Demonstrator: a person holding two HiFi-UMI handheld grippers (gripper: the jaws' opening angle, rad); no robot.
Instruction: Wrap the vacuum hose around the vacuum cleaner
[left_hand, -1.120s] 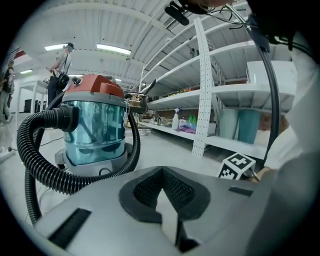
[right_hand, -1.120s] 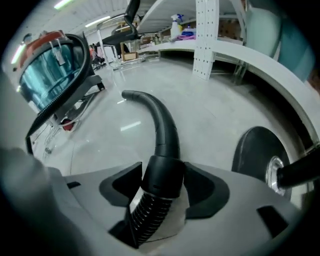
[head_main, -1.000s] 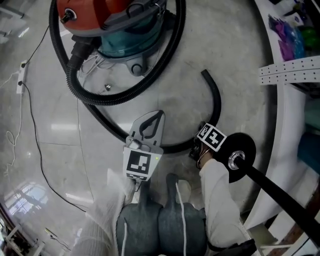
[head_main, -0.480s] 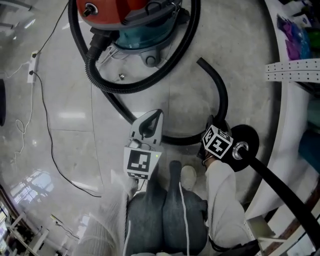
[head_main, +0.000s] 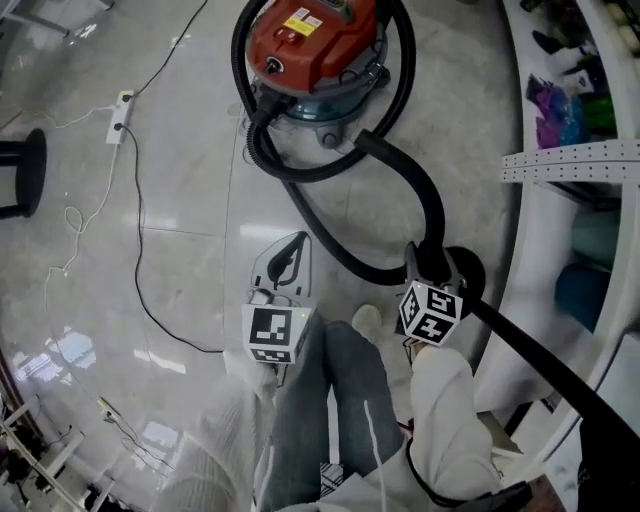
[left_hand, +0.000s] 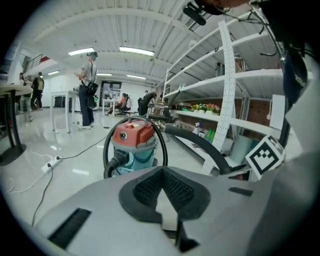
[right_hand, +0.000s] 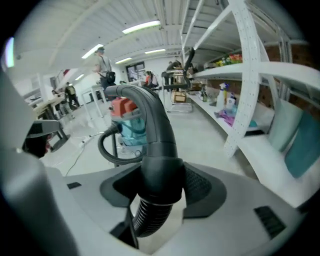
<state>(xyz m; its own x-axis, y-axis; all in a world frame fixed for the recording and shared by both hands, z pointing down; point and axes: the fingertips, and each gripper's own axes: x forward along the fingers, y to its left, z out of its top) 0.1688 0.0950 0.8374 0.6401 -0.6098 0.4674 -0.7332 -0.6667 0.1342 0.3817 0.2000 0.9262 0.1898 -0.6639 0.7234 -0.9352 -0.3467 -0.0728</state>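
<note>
The vacuum cleaner (head_main: 312, 42), red lid on a teal drum, stands on the floor ahead; it also shows as the vacuum cleaner (left_hand: 132, 142) and vacuum cleaner (right_hand: 125, 119). Its black hose (head_main: 335, 245) loops round the drum, then runs across the floor. My right gripper (head_main: 428, 272) is shut on the hose's cuff (right_hand: 160, 177), with the rigid curved end tube (head_main: 415, 190) arching toward the vacuum. My left gripper (head_main: 287, 262) hangs left of the hose, its fingertips together with nothing between them (left_hand: 163, 172).
White shelving (head_main: 560, 160) lines the right side. A power strip (head_main: 122, 103) and thin cable (head_main: 140, 270) lie at left, near a black stand base (head_main: 20, 170). A round black base (head_main: 470, 268) with a pole sits beside my right gripper. The person's legs (head_main: 335, 400) are below.
The right gripper has lifted the hose's curved end off the floor and swung it toward the vacuum. The vacuum now sits farther away and whole in view. The left gripper stays shut.
</note>
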